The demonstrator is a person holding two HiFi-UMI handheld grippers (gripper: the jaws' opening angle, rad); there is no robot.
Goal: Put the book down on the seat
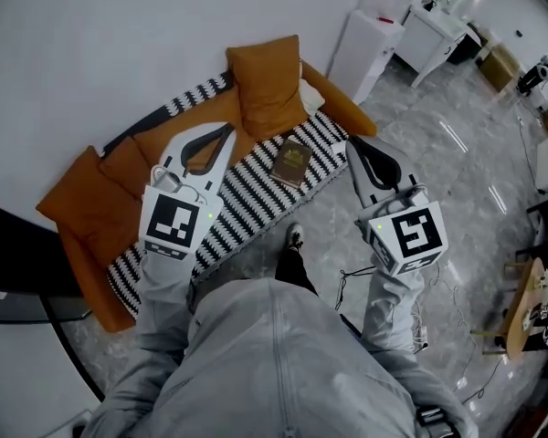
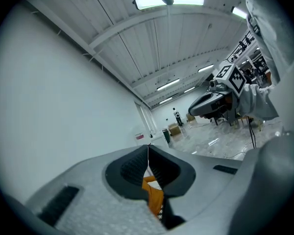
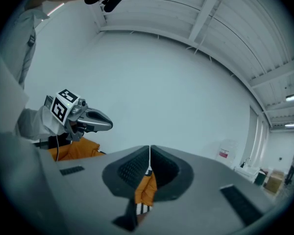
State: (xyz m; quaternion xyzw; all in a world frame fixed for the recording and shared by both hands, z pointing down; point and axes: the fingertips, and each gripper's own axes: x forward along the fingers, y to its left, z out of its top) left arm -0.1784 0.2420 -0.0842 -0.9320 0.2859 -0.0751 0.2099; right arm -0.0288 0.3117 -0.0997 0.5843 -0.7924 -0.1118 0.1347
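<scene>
Book (image 1: 292,161) lies flat on striped seat (image 1: 247,192); likely stiff, light, slick cover, so grab a free edge. Left gripper (image 1: 226,129) and right gripper (image 1: 351,144) both clenched, empty.

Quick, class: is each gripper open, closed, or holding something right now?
Left gripper: closed, holding nothing.
Right gripper: closed, holding nothing.

An orange sofa (image 1: 78,203) draped in a striped throw (image 1: 256,190) stands against a plain white wall (image 1: 119,44) on a glossy grey floor (image 1: 438,172), with strip lights (image 2: 169,0) glowing on the ribbed ceiling (image 2: 137,48).
</scene>
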